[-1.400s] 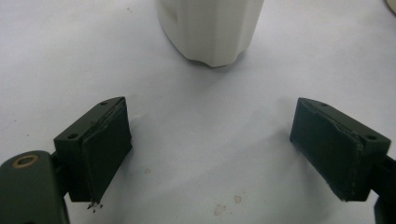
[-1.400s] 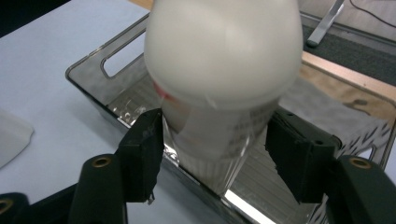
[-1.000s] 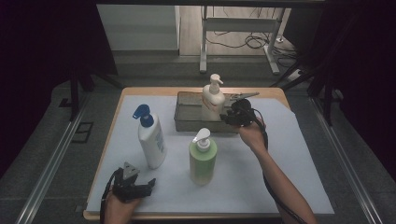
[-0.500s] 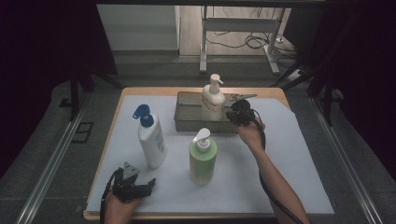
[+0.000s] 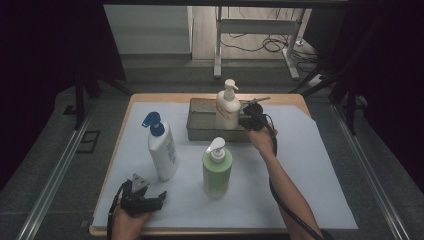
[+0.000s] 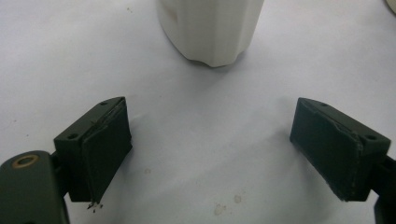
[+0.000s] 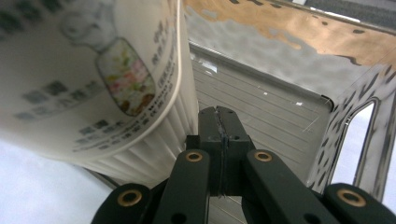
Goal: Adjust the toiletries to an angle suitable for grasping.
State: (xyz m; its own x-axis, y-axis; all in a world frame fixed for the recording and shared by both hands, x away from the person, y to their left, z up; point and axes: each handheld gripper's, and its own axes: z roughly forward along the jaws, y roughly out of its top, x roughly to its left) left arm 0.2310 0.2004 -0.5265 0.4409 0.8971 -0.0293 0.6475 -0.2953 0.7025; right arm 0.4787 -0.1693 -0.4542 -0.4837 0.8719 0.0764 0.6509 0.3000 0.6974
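The cream pump bottle [image 5: 227, 106] stands in the metal tray [image 5: 200, 122] at the far side of the worktop [image 5: 310, 165]. The right gripper [image 5: 248, 121] sits just beside the bottle's right flank, its fingers [image 7: 219, 128] having just closed and now pressed together on nothing, their tips touching or nearly touching the ribbed side. This looks like a nudge or reset beside the bottle; grasping it would call for spreading first. The left gripper [image 5: 146, 199] rests at the near left, fingers [image 6: 100, 149] spread, facing the white bottle [image 5: 161, 150]. A green bottle [image 5: 216, 170] stands mid-worktop.
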